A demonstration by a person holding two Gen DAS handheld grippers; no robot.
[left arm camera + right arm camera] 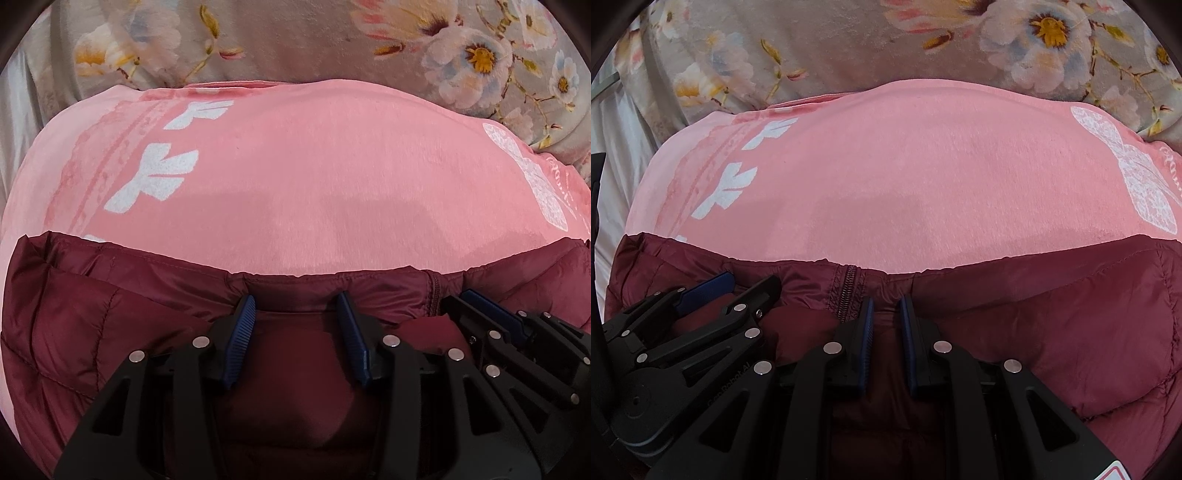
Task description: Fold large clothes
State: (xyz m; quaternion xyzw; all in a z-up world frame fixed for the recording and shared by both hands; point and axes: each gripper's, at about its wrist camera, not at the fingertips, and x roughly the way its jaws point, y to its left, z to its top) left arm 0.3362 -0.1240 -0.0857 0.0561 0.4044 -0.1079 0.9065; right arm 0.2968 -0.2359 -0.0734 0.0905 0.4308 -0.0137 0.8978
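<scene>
Pink blanket [295, 177] over floral bedspread [461, 55]

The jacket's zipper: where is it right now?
In the right wrist view the zipper runs down from the far hem of the maroon jacket, just left of the right gripper, with the pink blanket beyond.
</scene>
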